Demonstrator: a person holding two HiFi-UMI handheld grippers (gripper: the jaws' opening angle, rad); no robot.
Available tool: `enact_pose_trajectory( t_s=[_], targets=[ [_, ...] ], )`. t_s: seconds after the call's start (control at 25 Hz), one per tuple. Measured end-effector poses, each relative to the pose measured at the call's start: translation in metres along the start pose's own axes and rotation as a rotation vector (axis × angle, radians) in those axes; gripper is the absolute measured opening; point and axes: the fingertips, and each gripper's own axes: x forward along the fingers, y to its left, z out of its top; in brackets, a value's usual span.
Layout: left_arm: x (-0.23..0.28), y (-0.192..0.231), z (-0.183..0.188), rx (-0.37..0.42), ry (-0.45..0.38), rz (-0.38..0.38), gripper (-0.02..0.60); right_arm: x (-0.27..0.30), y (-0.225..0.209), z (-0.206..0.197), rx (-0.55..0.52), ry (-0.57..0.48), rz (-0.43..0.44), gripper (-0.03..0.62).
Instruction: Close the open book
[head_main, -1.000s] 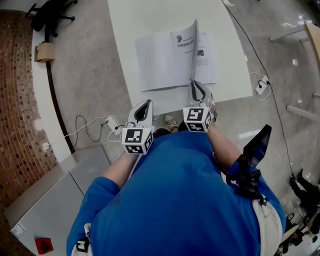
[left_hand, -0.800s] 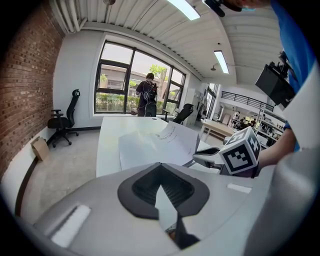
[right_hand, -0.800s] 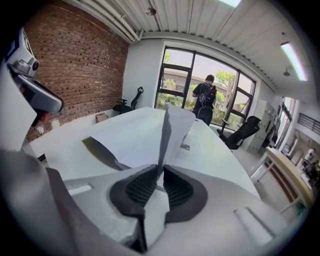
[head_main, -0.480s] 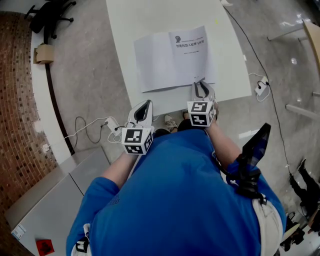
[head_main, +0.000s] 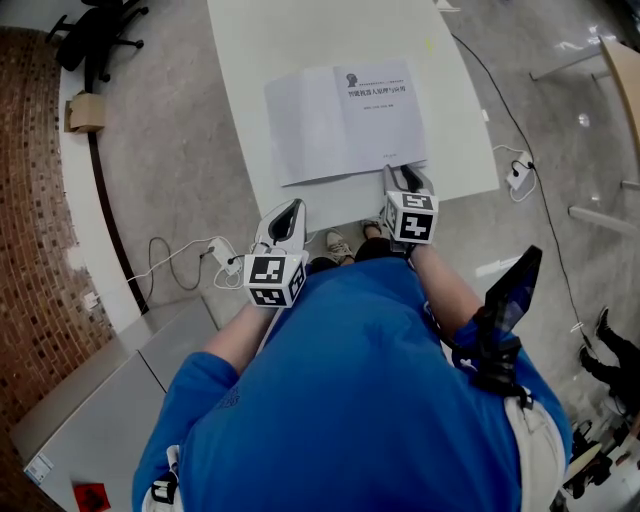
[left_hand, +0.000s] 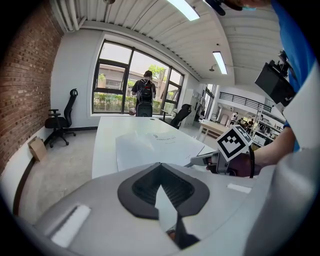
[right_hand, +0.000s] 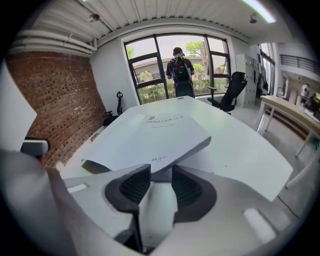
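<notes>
The book (head_main: 345, 120) lies flat on the white table (head_main: 300, 30), close to its near edge. Its two halves lie side by side, and the right half carries a printed title. The right gripper (head_main: 404, 178) sits at the book's near right corner. Its jaws stand apart and have just been opening; the book's near edge rests right at the tips without being pinched. The left gripper (head_main: 286, 212) hangs off the table's near edge, well apart from the book, with its jaws closed on nothing.
</notes>
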Motion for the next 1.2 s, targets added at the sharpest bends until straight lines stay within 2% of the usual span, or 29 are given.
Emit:
enact_pose_trajectory(
  t_s=[0.24, 0.32, 0.4, 0.48, 0.56, 0.76, 0.92, 1.12, 1.2],
  targets=[
    [0.011, -0.005, -0.005, 0.007, -0.003, -0.014, 0.006, 0.001, -0.015, -0.017, 0.179, 0.019, 0.033, 0.124],
    [0.014, -0.007, -0.006, 0.008, -0.005, -0.018, 0.006, -0.004, -0.024, -0.018, 0.186, 0.01, 0.007, 0.124],
    [0.013, -0.01, 0.001, 0.007, -0.008, -0.024, 0.006, -0.014, -0.027, -0.008, 0.136, -0.003, -0.023, 0.124],
    [0.008, -0.013, 0.013, 0.004, -0.015, -0.031, 0.006, -0.029, -0.02, 0.01, 0.037, -0.017, -0.041, 0.124],
    [0.003, -0.015, 0.022, 0.004, -0.022, -0.035, 0.006, -0.039, -0.005, 0.025, -0.11, -0.033, -0.041, 0.124],
    [0.004, -0.009, 0.009, 0.018, -0.028, 0.004, 0.006, -0.033, 0.038, 0.018, -0.561, -0.087, -0.034, 0.124],
    [-0.009, 0.006, 0.019, 0.003, -0.044, 0.059, 0.006, -0.029, 0.087, 0.017, -0.913, -0.125, 0.034, 0.124],
    [-0.024, 0.022, 0.021, -0.036, -0.064, 0.112, 0.006, -0.021, 0.133, 0.012, -1.211, -0.171, 0.09, 0.126],
    [-0.03, 0.028, 0.016, -0.056, -0.06, 0.132, 0.006, -0.014, 0.145, 0.004, -1.299, -0.172, 0.1, 0.135]
  ],
)
